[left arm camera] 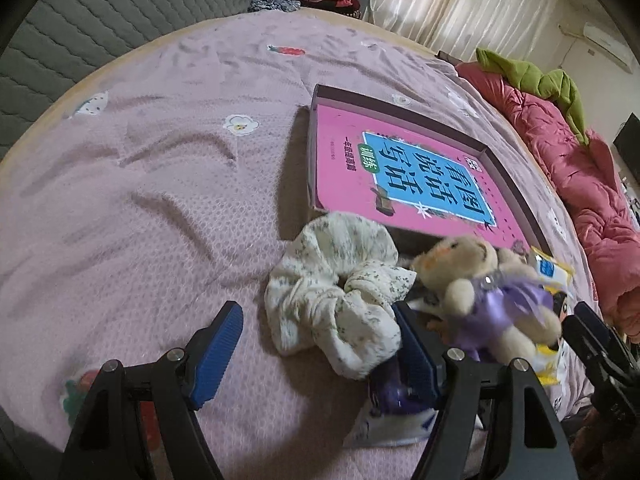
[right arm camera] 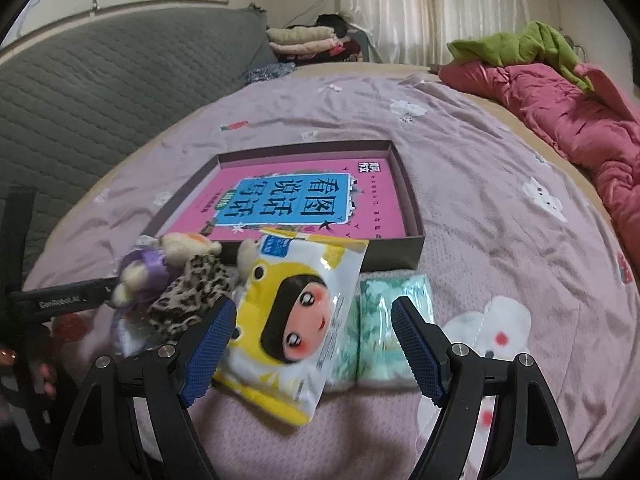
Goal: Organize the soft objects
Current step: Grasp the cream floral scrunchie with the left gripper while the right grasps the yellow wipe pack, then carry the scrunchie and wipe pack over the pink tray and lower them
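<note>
My left gripper (left arm camera: 318, 354) and right gripper (right arm camera: 314, 344) both gape wide, fingers pointing to 12 o'clock.

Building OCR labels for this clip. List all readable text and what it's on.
"看图说话写话" – blue panel on the pink book in the shallow box.
"训练" – green badge on that panel, seen in the left wrist view.
"GenRobot.AI" – the left gripper's black body.
Book's small print and the cartoon-face tissue pack's blue label: too blurred to read.
</note>
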`<control>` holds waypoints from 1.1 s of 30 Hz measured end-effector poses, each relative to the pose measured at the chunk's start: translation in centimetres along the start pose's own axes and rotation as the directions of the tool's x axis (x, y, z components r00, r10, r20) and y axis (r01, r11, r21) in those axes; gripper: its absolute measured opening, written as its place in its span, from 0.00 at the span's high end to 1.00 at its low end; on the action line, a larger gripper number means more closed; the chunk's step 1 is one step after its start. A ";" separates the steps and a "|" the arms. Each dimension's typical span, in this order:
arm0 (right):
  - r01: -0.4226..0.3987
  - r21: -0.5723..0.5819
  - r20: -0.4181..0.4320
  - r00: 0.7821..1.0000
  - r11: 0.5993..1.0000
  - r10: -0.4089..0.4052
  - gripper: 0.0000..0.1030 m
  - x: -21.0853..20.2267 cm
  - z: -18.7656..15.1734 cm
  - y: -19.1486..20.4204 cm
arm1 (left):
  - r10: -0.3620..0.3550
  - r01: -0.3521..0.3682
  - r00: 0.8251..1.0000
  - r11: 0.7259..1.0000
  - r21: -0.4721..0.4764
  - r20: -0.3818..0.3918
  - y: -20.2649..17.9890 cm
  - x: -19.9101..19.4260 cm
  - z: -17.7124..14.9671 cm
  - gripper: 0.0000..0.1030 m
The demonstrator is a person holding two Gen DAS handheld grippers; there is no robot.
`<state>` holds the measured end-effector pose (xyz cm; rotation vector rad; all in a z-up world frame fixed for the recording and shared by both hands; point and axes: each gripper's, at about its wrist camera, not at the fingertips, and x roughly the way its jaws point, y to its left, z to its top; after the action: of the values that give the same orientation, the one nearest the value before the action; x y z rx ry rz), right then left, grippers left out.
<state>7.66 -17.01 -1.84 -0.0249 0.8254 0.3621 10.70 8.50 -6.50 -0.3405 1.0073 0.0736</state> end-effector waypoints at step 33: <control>-0.251 -0.049 0.129 0.958 0.967 0.256 0.96 -2.5 3.6 0.6 | -0.241 0.233 0.955 0.970 0.064 0.174 -1.7 -3.6 2.3 0.82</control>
<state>8.51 -16.65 2.43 0.0757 0.6899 0.6128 11.03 7.94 -1.95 -0.4054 0.7816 -0.1326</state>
